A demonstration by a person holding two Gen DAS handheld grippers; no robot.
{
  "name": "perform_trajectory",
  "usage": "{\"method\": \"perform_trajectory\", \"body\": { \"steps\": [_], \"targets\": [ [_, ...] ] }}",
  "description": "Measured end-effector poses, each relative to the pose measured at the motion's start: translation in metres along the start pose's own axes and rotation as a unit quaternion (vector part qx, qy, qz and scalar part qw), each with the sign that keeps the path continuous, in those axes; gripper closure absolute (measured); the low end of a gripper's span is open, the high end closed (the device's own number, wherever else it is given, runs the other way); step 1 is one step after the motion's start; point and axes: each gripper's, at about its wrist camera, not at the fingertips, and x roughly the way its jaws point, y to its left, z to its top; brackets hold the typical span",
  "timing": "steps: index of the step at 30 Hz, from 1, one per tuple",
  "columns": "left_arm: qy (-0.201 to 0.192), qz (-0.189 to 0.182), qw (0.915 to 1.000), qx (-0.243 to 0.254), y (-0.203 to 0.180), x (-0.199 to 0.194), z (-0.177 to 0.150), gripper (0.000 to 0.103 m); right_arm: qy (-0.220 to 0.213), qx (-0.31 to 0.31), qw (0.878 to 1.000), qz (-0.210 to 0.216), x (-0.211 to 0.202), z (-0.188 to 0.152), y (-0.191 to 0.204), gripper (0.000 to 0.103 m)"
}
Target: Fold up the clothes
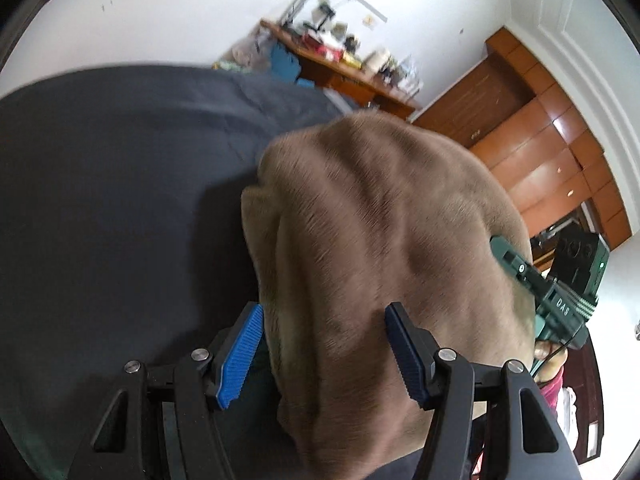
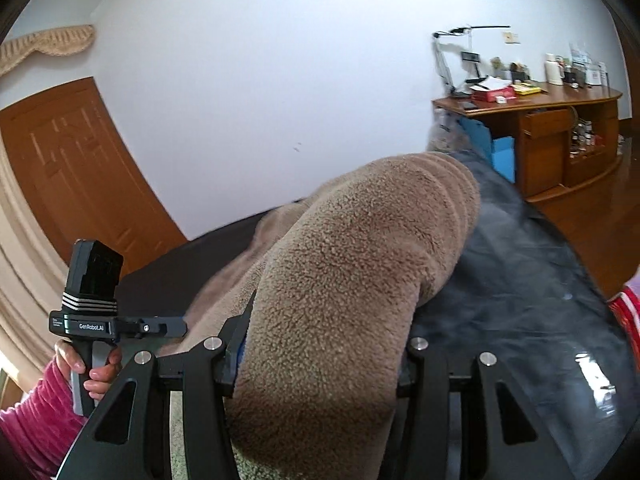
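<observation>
A brown fleece garment is bunched and raised above the dark grey bedcover, so the step in hand looks like a fold in mid-carry, with the cloth being brought over rather than lying flat. The left gripper has its blue-padded jaws spread wide, the fleece draped between them but not pinched; the picture is blurred, so contact with the pads is hard to judge. The right gripper is buried in the fleece, which fills the gap between its jaws; they appear to bear on it, though their tips are hidden and I cannot tell for certain. Next, the raised fleece probably needs lowering onto the bedcover and its edge aligned and smoothed.
</observation>
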Motion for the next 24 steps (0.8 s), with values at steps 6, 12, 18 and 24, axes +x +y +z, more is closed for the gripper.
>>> {"method": "perform_trajectory", "body": {
  "steps": [6,12,18,24],
  "targets": [
    [0.012,0.000,0.9999,0.010,-0.007,0.014,-0.003,0.038,0.024,0.029,0.999,-0.029,0.005,-0.022,-0.035,0.032],
    [0.001,0.041,0.9985,0.037,-0.027,0.007,-0.008,0.038,0.001,-0.027,0.992,-0.120,-0.020,-0.025,-0.026,0.017],
    [-0.050,0.064,0.9940,0.074,-0.060,-0.018,-0.021,0.038,-0.074,-0.111,0.976,-0.174,-0.062,-0.028,0.018,0.016],
    [-0.061,0.061,0.9886,0.123,-0.098,-0.011,-0.038,0.032,-0.047,-0.182,0.970,-0.156,-0.052,-0.054,0.069,0.017]
  ]
}}
